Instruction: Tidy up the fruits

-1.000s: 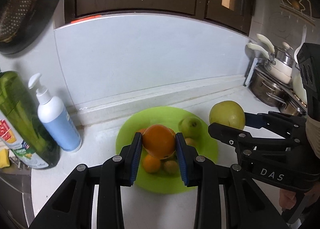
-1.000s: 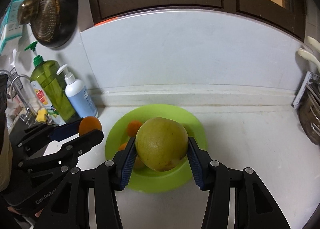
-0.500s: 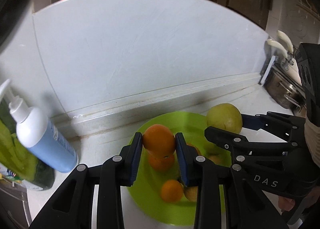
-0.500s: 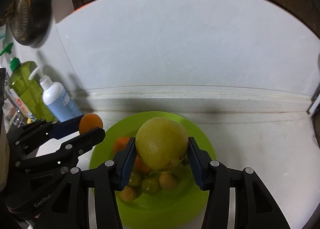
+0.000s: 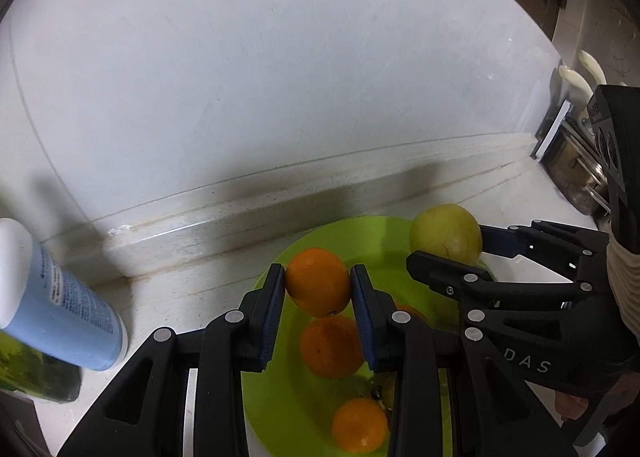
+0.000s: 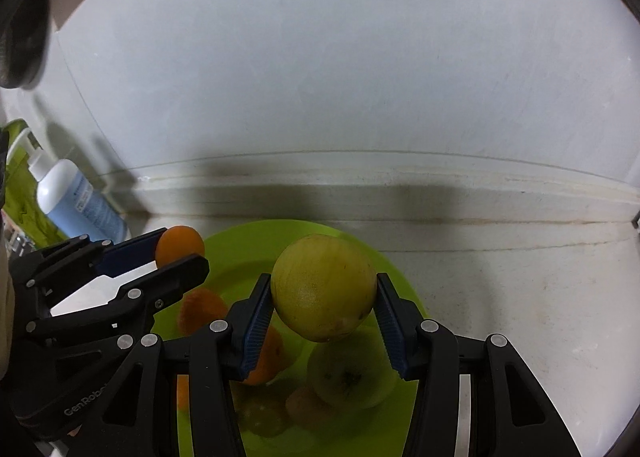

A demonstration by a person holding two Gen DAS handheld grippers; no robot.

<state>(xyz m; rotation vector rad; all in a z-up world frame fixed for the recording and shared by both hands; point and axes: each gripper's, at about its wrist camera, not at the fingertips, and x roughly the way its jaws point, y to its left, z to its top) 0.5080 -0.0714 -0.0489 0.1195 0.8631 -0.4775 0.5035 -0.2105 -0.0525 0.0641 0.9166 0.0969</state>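
My left gripper [image 5: 318, 283] is shut on an orange [image 5: 319, 282] and holds it above the left part of a lime-green plate [image 5: 272, 381]. My right gripper [image 6: 323, 295] is shut on a large yellow-green round fruit [image 6: 323, 287] above the same plate [image 6: 240, 245]. Each gripper shows in the other's view, the right one [image 5: 452, 245] with its fruit [image 5: 445, 233] and the left one [image 6: 178, 253] with its orange [image 6: 179, 244]. On the plate lie oranges [image 5: 331, 347] [image 5: 359, 425], a green apple [image 6: 350, 377] and smaller fruits, partly hidden by the fingers.
A white-and-blue pump bottle [image 5: 52, 309] stands left of the plate, with a green bottle [image 6: 16, 185] behind it. Steel pots [image 5: 576, 173] stand at the right. The white wall and its ledge [image 6: 360, 177] run close behind the plate.
Both grippers have moved forward and tilted down over the plate, still holding their fruits. The wall and the plate look closer, and the cupboards have left the view.
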